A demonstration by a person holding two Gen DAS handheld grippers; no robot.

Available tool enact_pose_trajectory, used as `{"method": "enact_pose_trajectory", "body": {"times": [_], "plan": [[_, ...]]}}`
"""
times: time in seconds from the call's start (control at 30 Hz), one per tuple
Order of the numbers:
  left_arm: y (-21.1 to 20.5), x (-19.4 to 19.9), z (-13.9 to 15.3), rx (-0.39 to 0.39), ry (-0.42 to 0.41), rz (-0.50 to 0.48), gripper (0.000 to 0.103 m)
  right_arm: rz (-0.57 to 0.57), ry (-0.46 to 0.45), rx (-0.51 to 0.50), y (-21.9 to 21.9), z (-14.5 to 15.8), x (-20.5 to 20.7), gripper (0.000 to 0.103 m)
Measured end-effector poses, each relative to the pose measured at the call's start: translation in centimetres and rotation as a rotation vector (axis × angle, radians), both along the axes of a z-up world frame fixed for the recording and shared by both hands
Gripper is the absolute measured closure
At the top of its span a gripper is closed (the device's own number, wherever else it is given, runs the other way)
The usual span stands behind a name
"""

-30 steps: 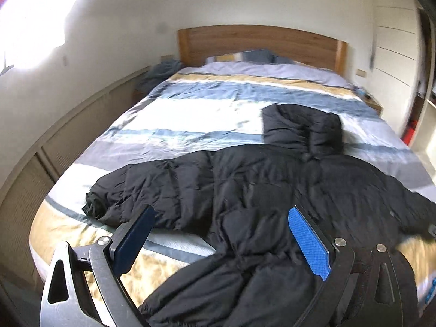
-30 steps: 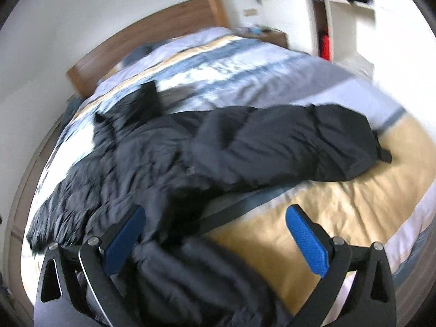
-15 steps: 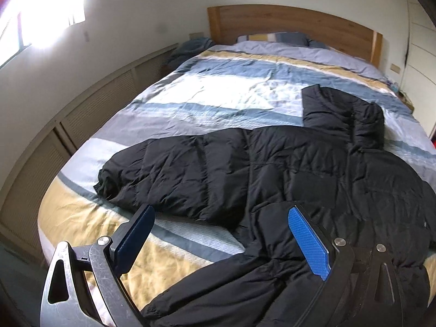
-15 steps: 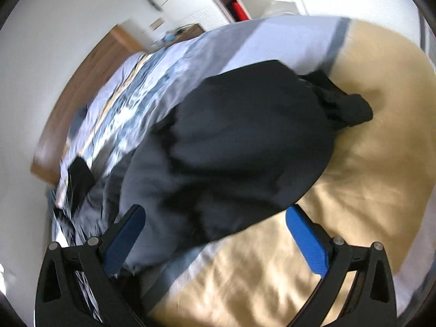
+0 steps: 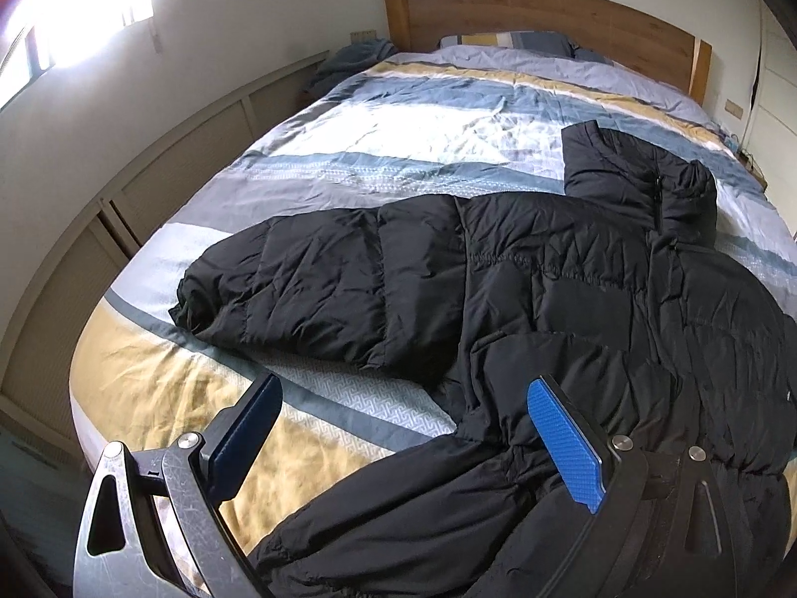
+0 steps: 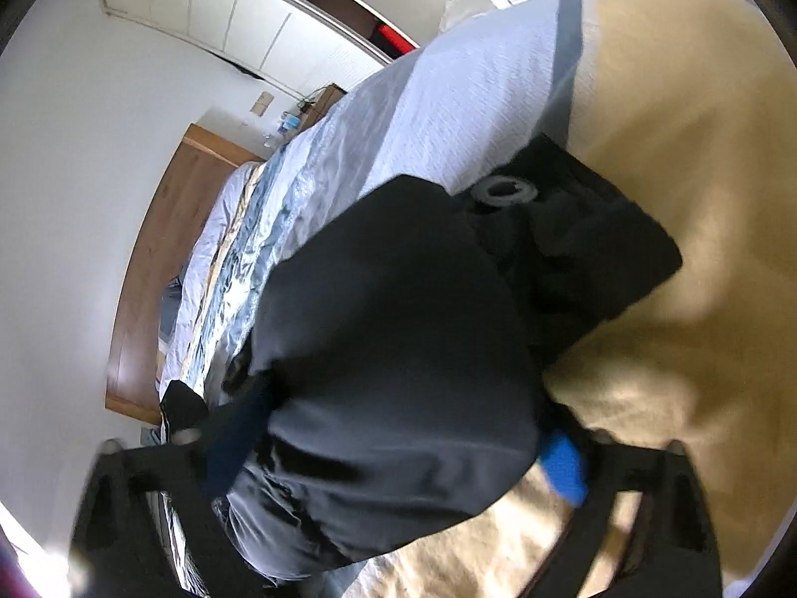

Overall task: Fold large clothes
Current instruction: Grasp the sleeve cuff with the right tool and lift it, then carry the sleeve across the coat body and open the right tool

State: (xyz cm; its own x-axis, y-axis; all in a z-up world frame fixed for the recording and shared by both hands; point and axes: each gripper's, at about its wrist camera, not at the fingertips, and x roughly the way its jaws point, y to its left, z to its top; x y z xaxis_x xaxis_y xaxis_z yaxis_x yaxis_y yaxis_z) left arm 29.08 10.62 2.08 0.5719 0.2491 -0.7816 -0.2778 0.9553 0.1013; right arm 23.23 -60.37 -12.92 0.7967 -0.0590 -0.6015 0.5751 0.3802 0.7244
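Black puffer jacket [image 5: 523, 274] lies spread on the bed [image 5: 398, 134], over the striped duvet, toward the foot end. Body runs lengthwise with the bed: hood [image 5: 642, 184] points to the wooden headboard [image 5: 548, 15], hem falls toward the camera at the foot. Long axis therefore head-to-foot, slightly off centre toward the right of the left wrist view.

One sleeve [image 5: 309, 284] stretches out sideways to the left, at a right angle to the body, cuff resting where the pale stripe meets the yellow band. Fabric is quilted in wide panels, matte black, creased and puffy; a zip line runs down from the hood.

Left gripper [image 5: 403, 443] hovers over the near hem, jaws wide apart. Blue pads [image 5: 565, 443] visible; the right one sits over jacket fabric, the left over bare duvet. Nothing pinched.

Right wrist view is rolled and blurred. The other sleeve [image 6: 398, 349] fills the space between the right gripper [image 6: 393, 453] fingers, its cuff end [image 6: 573, 249] pointing away over the yellow band of the duvet. Jaws are closing on this sleeve; whether the pads already press the fabric I cannot tell for the blur, though they sit right against its sides.
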Motion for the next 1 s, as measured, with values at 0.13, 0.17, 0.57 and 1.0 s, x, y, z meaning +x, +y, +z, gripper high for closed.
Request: {"method": "enact_pose_trajectory", "body": {"times": [0.13, 0.17, 0.57, 1.0], "plan": [[0.3, -0.5, 0.6, -0.004, -0.02, 0.003, 0.005, 0.027, -0.013, -0.017, -0.1, 0.8, 0.2, 0.074], [0.4, -0.7, 0.7, -0.006, -0.025, 0.004, 0.005, 0.035, -0.018, -0.024, 0.0, 1.1, 0.2, 0.082], [1.6, -3.1, 3.0, -0.059, -0.081, 0.0, 0.005, 0.229, -0.087, -0.246, 4.4, 10.3, 1.8, 0.095], [3.6, -6.9, 4.5, -0.125, -0.128, -0.021, 0.005, 0.636, -0.166, -0.475, 20.8, 18.5, 5.4, 0.095]]}}
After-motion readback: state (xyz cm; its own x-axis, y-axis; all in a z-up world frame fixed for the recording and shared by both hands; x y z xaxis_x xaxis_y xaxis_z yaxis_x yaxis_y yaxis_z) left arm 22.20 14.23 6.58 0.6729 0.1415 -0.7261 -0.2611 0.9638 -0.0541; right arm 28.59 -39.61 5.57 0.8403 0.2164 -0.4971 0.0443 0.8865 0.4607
